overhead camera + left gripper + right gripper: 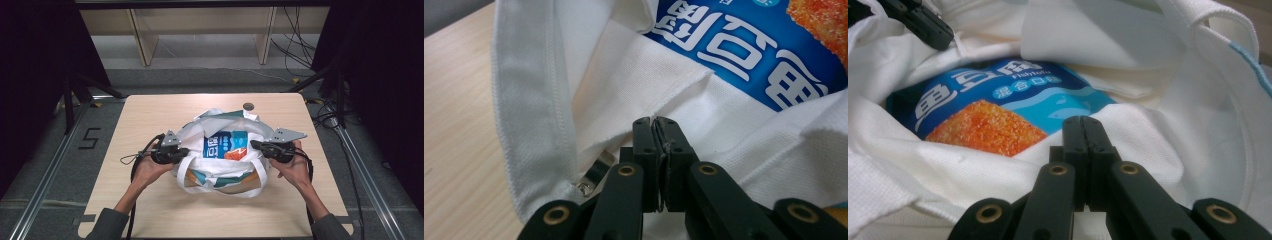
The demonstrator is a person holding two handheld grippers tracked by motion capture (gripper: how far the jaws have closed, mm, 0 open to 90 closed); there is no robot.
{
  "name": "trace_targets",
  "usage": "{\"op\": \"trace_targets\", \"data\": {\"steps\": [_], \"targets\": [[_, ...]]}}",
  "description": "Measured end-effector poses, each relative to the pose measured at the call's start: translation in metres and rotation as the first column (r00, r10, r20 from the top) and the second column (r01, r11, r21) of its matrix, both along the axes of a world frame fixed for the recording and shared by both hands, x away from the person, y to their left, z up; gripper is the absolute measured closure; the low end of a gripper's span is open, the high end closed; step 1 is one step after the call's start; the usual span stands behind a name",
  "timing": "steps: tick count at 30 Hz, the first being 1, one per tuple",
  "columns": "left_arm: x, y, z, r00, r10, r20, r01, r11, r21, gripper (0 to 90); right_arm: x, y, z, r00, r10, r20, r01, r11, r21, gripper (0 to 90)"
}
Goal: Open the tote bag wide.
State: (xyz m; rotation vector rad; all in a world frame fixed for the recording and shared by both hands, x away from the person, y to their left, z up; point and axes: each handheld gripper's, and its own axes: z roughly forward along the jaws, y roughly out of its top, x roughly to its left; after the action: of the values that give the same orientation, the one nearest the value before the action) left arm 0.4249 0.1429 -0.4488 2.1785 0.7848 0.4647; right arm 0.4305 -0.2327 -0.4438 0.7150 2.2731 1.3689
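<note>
Pinching the rim of the white tote bag [220, 172] from two sides: left gripper [186, 151] pressed together on the cloth edge at the bag's left, right gripper [254, 145] pressed together on the cloth edge at the bag's right. Seen in the left gripper view with a thin fold of white fabric [659, 145] caught between the shut jaws, and just beside them, lower left, a small metal clasp [596, 172]. Seen in the right gripper view with jaws closed on the bag's hem [1083, 145], and the other gripper [923, 22] far off at the upper left. Between both grippers, inside the open mouth, a blue snack package [227, 145] lying flat, with white lettering and an orange picture. Beyond the bag, near the far table edge, a small dark round thing [248, 106], too small to identify. Bare tabletop [145, 115] outward of each gripper, with free room to both sides. Both forearms entering from below, hands [145, 170] wrapped around the gripper bodies, wrists about level. Lower part of the package hidden under folds of cloth.
</note>
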Motion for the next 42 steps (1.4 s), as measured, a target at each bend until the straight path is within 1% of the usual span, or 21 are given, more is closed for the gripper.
{"op": "trace_targets", "data": {"steps": [1,4,5,7,9,11,14,18,21,24,26,27,31,32,33,35,36,37,38,39,42], "targets": [[0.0,0.001,0.002,0.9997,-0.024,0.001,0.024,0.9997,0.008,86.2,-0.001,0.001,0.002,1.0,-0.003,0.009,0.003,1.0,0.002,90.0],[-0.002,0.004,0.01,0.9999,0.004,-0.01,-0.005,0.9967,-0.081,84.5,-0.014,0.007,0.015,0.9984,0.03,0.047,-0.03,0.999,-0.019,89.9],[-0.003,0.006,0.014,0.9999,0.011,-0.004,-0.012,0.9937,-0.112,83.7,-0.018,0.01,0.02,0.9972,0.035,0.066,-0.034,0.999,-0.019,89.9],[-0.005,0.012,0.023,0.9999,0.013,0.001,-0.013,0.9877,-0.156,81.9,-0.026,0.012,0.03,0.9983,0.025,0.054,-0.025,1.0,-0.007,89.4],[-0.009,0.016,0.029,0.9998,0.019,0.006,-0.017,0.9732,-0.229,79.8,-0.03,0.012,0.034,0.9979,0.017,0.063,-0.016,1.0,-0.012,89.3],[-0.01,0.023,0.034,0.9992,0.038,0.009,-0.035,0.9677,-0.25,77.4,-0.032,0.009,0.037,0.9963,-0.004,0.085,0.006,1.0,-0.025,89.3],[-0.006,0.032,0.036,0.9968,0.078,0.016,-0.071,0.96,-0.271,76.7,-0.025,0.0,0.036,0.996,-0.043,0.079,0.043,0.999,-0.004,89.2],[0.009,0.041,0.037,0.9856,0.163,0.045,-0.146,0.9561,-0.254,76.7,-0.007,-0.012,0.031,0.9928,-0.09,0.079,0.091,0.996,-0.014,89.2],[0.03,0.043,0.035,0.9769,0.211,0.034,-0.194,0.943,-0.271,77.7,0.009,-0.021,0.029,0.9874,-0.123,0.099,0.123,0.992,0.011,89.2],[0.048,0.037,0.03,0.9796,0.2,0.012,-0.189,0.9391,-0.287,79.0,0.027,-0.029,0.027,0.9811,-0.17,0.093,0.167,0.985,0.039,89.8],[0.054,0.03,0.024,0.9804,0.197,0.001,-0.19,0.9466,-0.261,80.5,0.036,-0.029,0.021,0.9839,-0.172,0.047,0.171,0.985,0.024,89.8],[0.057,0.028,0.022,0.9803,0.197,0.011,-0.191,0.9615,-0.198,80.2,0.039,-0.027,0.018,0.9823,-0.182,0.044,0.181,0.983,0.021,89.9],[0.072,0.03,0.0,0.9715,0.226,-0.07,-0.236,0.9491,-0.208,80.2,0.05,-0.027,0.003,0.9836,-0.18,0.013,0.18,0.983,-0.039,90.0],[0.073,0.029,-0.007,0.9705,0.226,-0.085,-0.239,0.9484,-0.209,80.4,0.051,-0.026,-0.002,0.9843,-0.176,0.006,0.176,0.983,-0.05,90.0],[0.072,0.028,-0.012,0.9709,0.22,-0.096,-0.234,0.954,-0.187,80.8,0.051,-0.024,-0.008,0.9849,-0.173,-0.008,0.172,0.983,-0.069,90.0],[0.07,0.03,-0.019,0.9689,0.225,-0.103,-0.242,0.9471,-0.211,81.6,0.053,-0.021,-0.02,0.983,-0.178,-0.043,0.173,0.979,-0.11,90.0],[0.07,0.033,-0.019,0.9694,0.214,-0.121,-0.235,0.9514,-0.2,81.8,0.053,-0.021,-0.024,0.9812,-0.18,-0.071,0.171,0.979,-0.115,90.0],[0.069,0.032,-0.02,0.9668,0.227,-0.117,-0.248,0.9442,-0.217,81.9,0.053,-0.021,-0.027,0.9811,-0.176,-0.079,0.166,0.979,-0.118,90.0],[0.068,0.033,-0.018,0.9704,0.218,-0.105,-0.234,0.9539,-0.188,81.9,0.054,-0.022,-0.028,0.9824,-0.171,-0.075,0.161,0.979,-0.122,90.0],[0.068,0.031,-0.016,0.9706,0.221,-0.095,-0.235,0.9564,-0.174,81.9,0.053,-0.021,-0.027,0.9812,-0.174,-0.084,0.163,0.979,-0.121,90.0],[0.062,0.028,-0.005,0.9717,0.225,-0.071,-0.235,0.9552,-0.18,81.1,0.047,-0.021,-0.013,0.9804,-0.186,-0.064,0.178,0.978,-0.11,89.5]]}}
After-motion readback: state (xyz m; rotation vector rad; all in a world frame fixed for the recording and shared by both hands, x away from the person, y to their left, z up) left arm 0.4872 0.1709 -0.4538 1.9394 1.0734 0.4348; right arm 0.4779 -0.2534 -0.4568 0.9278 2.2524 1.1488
